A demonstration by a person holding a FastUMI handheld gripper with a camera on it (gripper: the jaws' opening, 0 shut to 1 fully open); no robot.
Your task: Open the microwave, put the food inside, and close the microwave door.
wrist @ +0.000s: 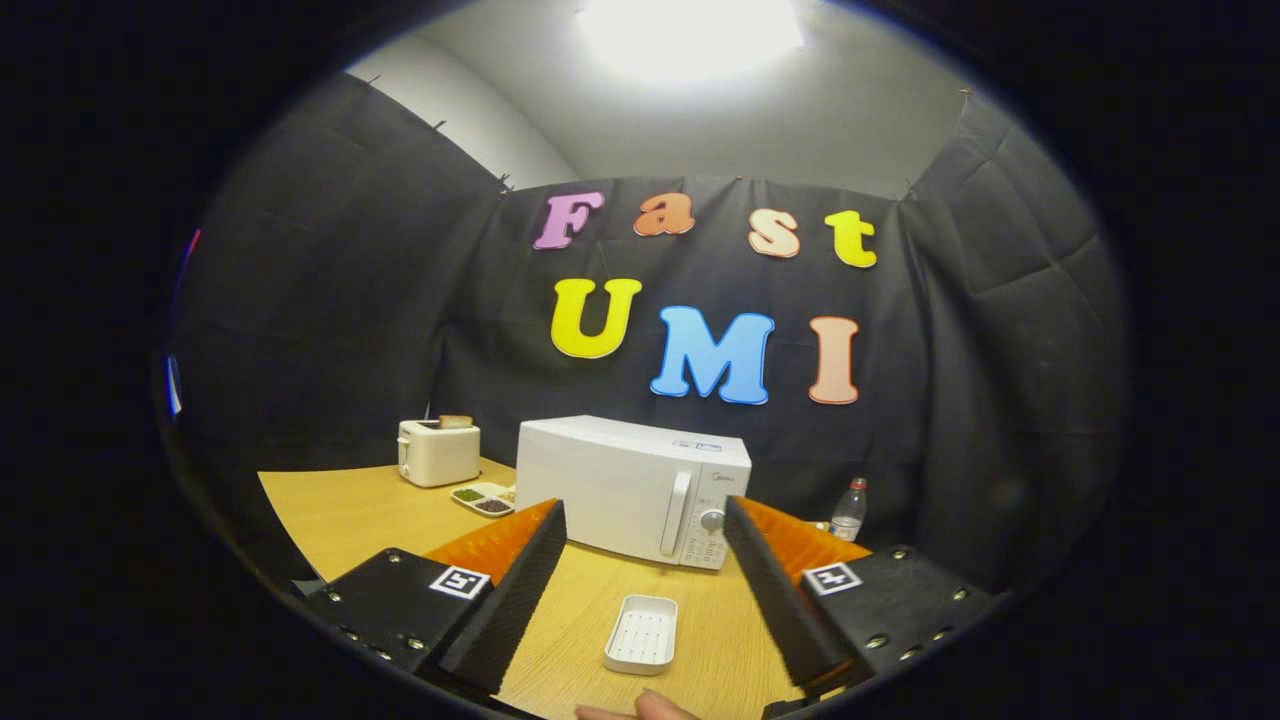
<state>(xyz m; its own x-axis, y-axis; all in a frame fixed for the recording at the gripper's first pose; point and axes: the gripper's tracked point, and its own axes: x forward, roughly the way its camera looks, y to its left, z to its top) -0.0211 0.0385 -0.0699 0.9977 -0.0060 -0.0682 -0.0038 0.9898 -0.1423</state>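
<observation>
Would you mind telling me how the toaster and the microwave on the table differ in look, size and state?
The microwave is clearly the bigger box, standing beyond the open gripper; the toaster is small and sits further back beside it. The microwave has a front door, shut, with a handle and dials; the toaster has a slice of bread sticking out of its top. Both are pale and stand upright on the wooden table.

I see my gripper (pixel 645 560) with fingers spread wide, holding nothing. A white tray (pixel 641 633) lies on the table (pixel 340 510) between them. At twelve o'clock beyond stands the closed microwave (pixel 630 488), toaster (pixel 438 452) at ten, bottle (pixel 849 509) at two.
</observation>
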